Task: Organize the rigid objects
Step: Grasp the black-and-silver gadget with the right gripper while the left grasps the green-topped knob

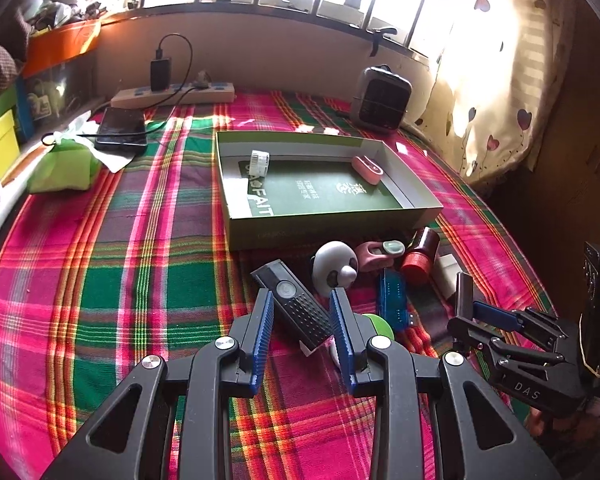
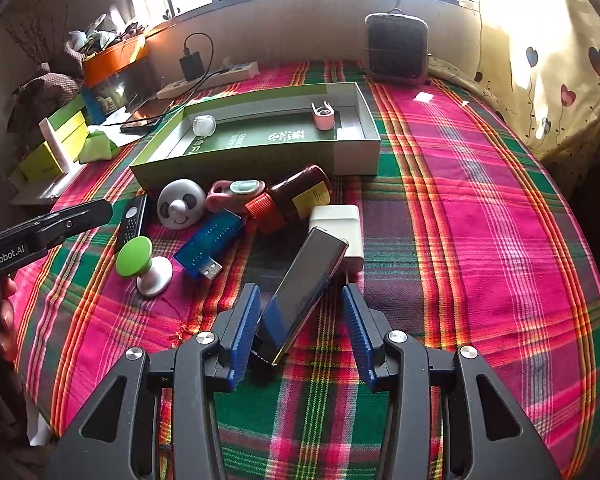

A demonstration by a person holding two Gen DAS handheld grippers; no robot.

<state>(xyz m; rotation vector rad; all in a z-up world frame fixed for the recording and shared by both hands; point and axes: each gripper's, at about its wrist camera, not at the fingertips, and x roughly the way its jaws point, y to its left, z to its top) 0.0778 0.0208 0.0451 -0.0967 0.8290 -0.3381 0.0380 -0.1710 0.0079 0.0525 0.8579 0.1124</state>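
A green cardboard box (image 1: pixel 332 222) (image 2: pixel 260 160) lies on the plaid bed; inside are a white roll (image 1: pixel 259 161) (image 2: pixel 203 125) and a pink clip (image 1: pixel 367 168) (image 2: pixel 324 116). In front lies a pile: black remote-like device (image 1: pixel 296 304) (image 2: pixel 132 218), panda toy (image 1: pixel 334 266) (image 2: pixel 180 204), pink-and-teal tag (image 1: pixel 380 254) (image 2: pixel 236 192), brown bottle with red cap (image 1: pixel 420 256) (image 2: pixel 296 196), blue USB board (image 1: pixel 394 300) (image 2: pixel 208 244), white adapter (image 1: pixel 446 272) (image 2: pixel 340 228), green-topped stand (image 2: pixel 140 266), dark flat device (image 2: pixel 304 292). My left gripper (image 1: pixel 302 320) is open around the black device. My right gripper (image 2: pixel 300 316) is open around the dark flat device.
A small heater (image 1: pixel 380 98) (image 2: pixel 396 48) stands at the back by the curtain. A power strip with charger (image 1: pixel 172 94) (image 2: pixel 208 78), a phone (image 1: pixel 122 128) and a green pouch (image 1: pixel 64 168) lie at the back left. Coloured boxes (image 2: pixel 56 148) line the left edge.
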